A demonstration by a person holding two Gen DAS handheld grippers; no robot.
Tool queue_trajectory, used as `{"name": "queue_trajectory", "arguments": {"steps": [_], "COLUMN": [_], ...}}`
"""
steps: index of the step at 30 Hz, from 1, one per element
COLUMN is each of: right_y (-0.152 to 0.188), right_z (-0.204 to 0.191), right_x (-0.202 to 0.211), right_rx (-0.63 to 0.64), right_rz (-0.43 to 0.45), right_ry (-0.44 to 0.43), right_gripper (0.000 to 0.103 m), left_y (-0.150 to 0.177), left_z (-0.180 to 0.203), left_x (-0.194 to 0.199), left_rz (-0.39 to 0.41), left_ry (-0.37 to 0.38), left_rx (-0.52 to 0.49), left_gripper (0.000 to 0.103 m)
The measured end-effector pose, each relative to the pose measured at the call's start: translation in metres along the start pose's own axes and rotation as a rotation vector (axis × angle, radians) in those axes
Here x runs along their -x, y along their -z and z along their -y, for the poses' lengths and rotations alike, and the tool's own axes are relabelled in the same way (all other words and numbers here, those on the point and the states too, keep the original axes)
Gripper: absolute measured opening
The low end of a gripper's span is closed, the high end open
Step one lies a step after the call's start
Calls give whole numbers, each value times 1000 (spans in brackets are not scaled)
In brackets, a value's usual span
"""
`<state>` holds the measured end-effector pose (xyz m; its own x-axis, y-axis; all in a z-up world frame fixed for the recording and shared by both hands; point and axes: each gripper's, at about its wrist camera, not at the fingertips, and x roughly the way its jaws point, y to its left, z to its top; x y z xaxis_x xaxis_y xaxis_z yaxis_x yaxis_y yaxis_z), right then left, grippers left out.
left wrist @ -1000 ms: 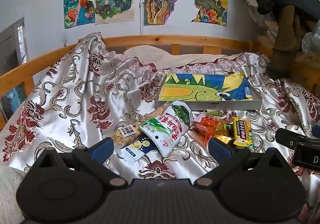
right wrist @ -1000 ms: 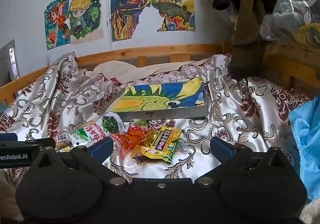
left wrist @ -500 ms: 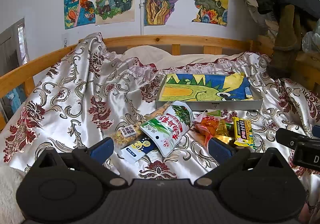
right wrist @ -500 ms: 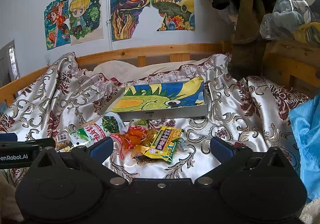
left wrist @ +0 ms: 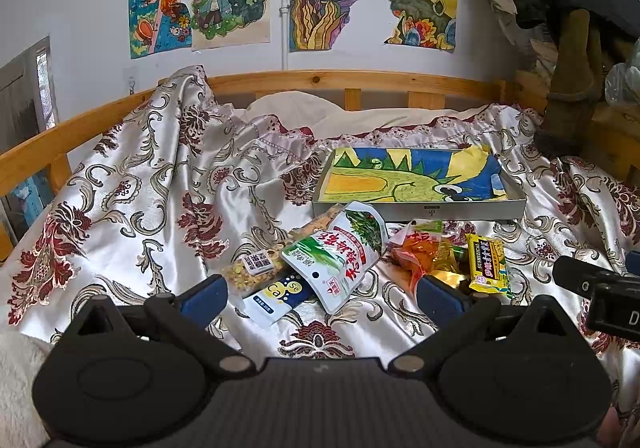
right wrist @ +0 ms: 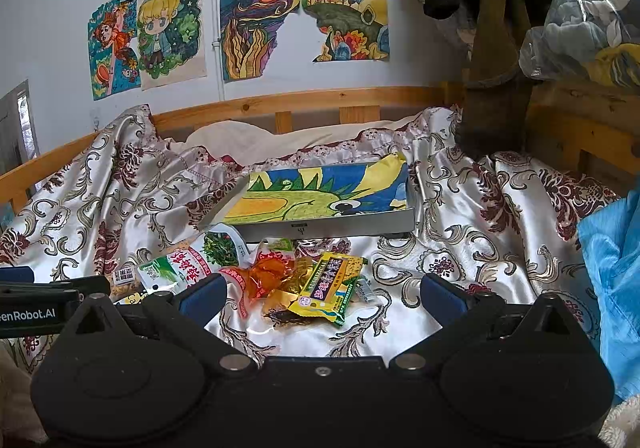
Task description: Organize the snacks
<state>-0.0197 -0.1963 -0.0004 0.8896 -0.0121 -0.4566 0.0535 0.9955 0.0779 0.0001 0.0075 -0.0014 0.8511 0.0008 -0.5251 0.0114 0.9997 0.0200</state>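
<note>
Several snack packets lie in a loose pile on the satin bedspread. A white and green pouch (left wrist: 338,262) lies over a blue and white packet (left wrist: 276,296) and a grain bar (left wrist: 252,272). An orange packet (left wrist: 416,252) and a yellow-green packet (left wrist: 488,266) lie to its right. They also show in the right wrist view: the white pouch (right wrist: 176,268), the orange packet (right wrist: 264,276), the yellow-green packet (right wrist: 328,284). A shallow grey box (left wrist: 516,207) lined with a dinosaur drawing stands just behind them. My left gripper (left wrist: 320,296) and right gripper (right wrist: 322,294) are open and empty, just short of the pile.
A wooden bed rail (left wrist: 340,81) runs along the back, with drawings on the wall above. Clothes hang on a wooden post (right wrist: 496,79) at the right. A blue cloth (right wrist: 612,272) lies at the right edge. The bedspread (left wrist: 132,207) rises in folds at the left.
Both grippers have stayed almost still. The view has shifted only slightly. Nothing was taken hold of.
</note>
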Motion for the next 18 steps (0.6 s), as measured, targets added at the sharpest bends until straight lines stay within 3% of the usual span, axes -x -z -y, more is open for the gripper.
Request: {"name": "queue_trajectory", "arguments": {"steps": [18], "right_y": [1], "right_z": [0], "right_x": [0], "right_rx": [-1], "right_rz": [-2], "right_ry": [-1], "right_gripper": [103], "left_y": [0], "left_z": [2], "left_x": [0], "left_rz": [0], "left_ry": [-1], "left_rx": [-1], "left_gripper": [103]}}
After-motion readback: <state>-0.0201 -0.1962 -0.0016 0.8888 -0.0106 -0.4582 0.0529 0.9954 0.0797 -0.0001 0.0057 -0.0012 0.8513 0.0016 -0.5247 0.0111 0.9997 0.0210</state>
